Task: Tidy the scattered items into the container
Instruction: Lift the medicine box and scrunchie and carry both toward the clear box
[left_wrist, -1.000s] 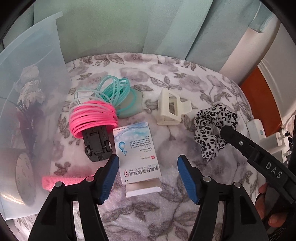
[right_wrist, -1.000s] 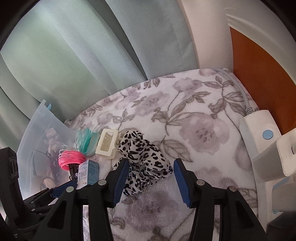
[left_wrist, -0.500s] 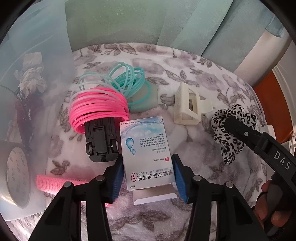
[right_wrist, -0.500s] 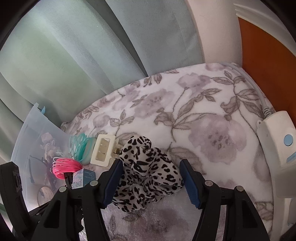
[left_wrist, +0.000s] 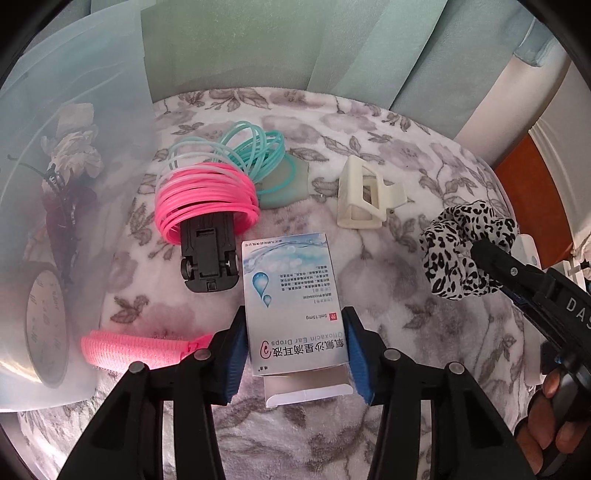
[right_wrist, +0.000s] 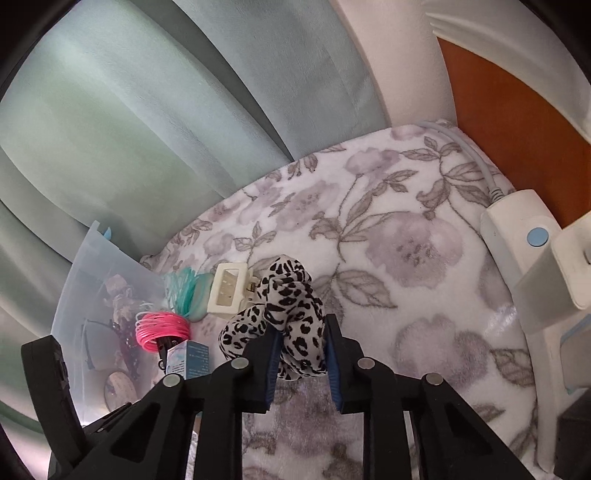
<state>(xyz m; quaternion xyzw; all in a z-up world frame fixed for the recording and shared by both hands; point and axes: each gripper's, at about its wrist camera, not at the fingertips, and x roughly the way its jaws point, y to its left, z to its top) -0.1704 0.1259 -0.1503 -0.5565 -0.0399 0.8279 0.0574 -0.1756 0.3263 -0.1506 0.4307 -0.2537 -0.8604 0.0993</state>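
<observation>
The floral blanket (left_wrist: 424, 266) covers the surface and carries everything; at its far left stands the translucent bin (left_wrist: 74, 177), already holding a dried flower, dark tangled pieces and a round disc low against its near wall. The step in hand is, by my reading, a double pick-up: both grippers have closed on an item and the carry to the bin is not yet made. The left gripper (left_wrist: 295, 343) has its jaws clamped on the two long sides of the ear-drops box (left_wrist: 291, 302), which lies flat at the near middle with its end flap open; the jaws closed in and have settled there. The right gripper (right_wrist: 299, 354) has just snapped its jaws tight on the leopard scrunchie (right_wrist: 284, 310), which bunches up between the pads at the right of the blanket. Next, each load likely needs lifting clear and swinging left over the bin's rim before letting go; the box's loose flap could catch. Left on the blanket are the pink coil (left_wrist: 207, 199) draped over a black stand (left_wrist: 208, 254), the teal coil (left_wrist: 255, 151) behind it, the cream hair claw (left_wrist: 365, 199) at the far middle, and a pink roller (left_wrist: 140, 350) just beside the bin.
</observation>
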